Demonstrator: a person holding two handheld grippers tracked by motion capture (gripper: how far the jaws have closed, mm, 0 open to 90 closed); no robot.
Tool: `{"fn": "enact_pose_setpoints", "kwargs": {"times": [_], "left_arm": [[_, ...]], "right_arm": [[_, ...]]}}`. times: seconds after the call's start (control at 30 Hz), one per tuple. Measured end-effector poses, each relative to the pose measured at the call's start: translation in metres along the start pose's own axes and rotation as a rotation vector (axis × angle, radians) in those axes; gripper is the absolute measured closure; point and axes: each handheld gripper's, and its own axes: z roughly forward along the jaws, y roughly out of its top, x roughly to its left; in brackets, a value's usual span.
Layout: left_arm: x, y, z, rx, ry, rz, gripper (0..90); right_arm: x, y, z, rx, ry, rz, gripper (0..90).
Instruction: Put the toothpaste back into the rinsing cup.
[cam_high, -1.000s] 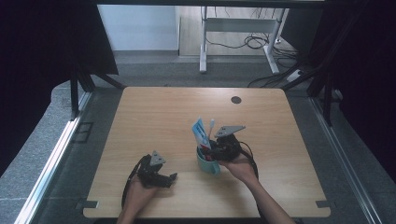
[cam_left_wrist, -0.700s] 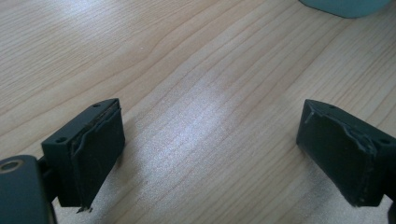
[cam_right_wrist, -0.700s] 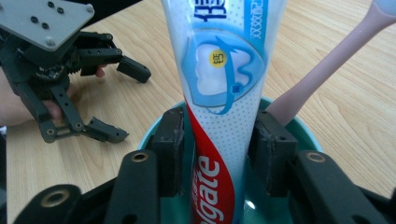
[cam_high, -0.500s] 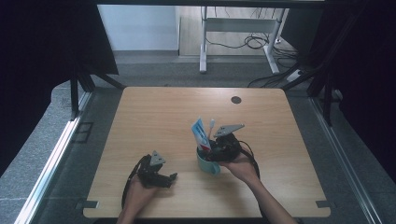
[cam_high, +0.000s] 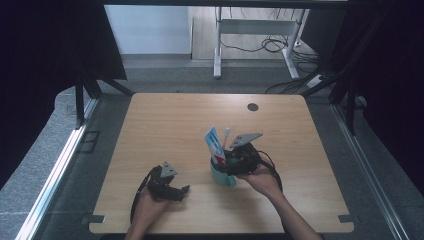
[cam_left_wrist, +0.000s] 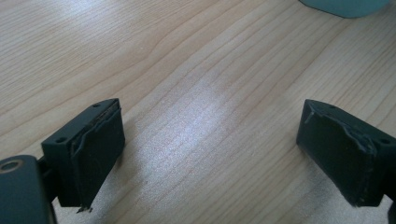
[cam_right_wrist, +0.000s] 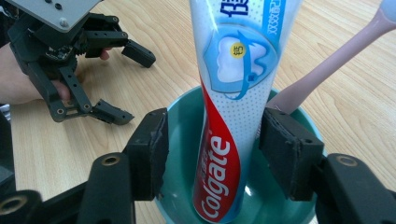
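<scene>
A teal cup (cam_high: 222, 176) stands on the tabletop (cam_high: 165, 125), near its front edge and a little right of the middle. In it a toothpaste tube (cam_high: 214, 144) stands upright, cap end down, with a pink toothbrush (cam_high: 226, 137) leaning beside it.

The right gripper (cam_high: 235, 161) is at the cup from the right side. In the right gripper view its jaws are apart, one on each side of the tube (cam_right_wrist: 229, 121) and reaching into the cup's mouth (cam_right_wrist: 180, 140) — a gap shows between each pad and the tube, so nothing is clamped. The toothbrush handle (cam_right_wrist: 322, 74) slants up and away behind the right-hand jaw.

The left gripper (cam_high: 176, 190) rests low on the tabletop, left of the cup and apart from it. Its jaws stand wide apart over bare wood (cam_left_wrist: 205, 116) with nothing between them — a sliver of the cup (cam_left_wrist: 345, 5) shows at the top edge of its view. The right gripper view also catches the left gripper (cam_right_wrist: 126, 81), held open in the hand (cam_right_wrist: 18, 79).
</scene>
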Motion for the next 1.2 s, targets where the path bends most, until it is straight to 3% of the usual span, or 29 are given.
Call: {"fn": "enact_pose_setpoints", "kwargs": {"times": [0.67,1.2], "left_arm": [[0.000,0.000,0.000,0.003,0.000,0.000,7.7],[0.000,0.000,0.000,0.003,0.000,0.000,7.7]], "right_arm": [[-0.002,-0.004,-0.018,0.008,-0.049,-0.019,14.4],[-0.007,-0.015,-0.032,0.032,-0.100,-0.018,0.0]]}}
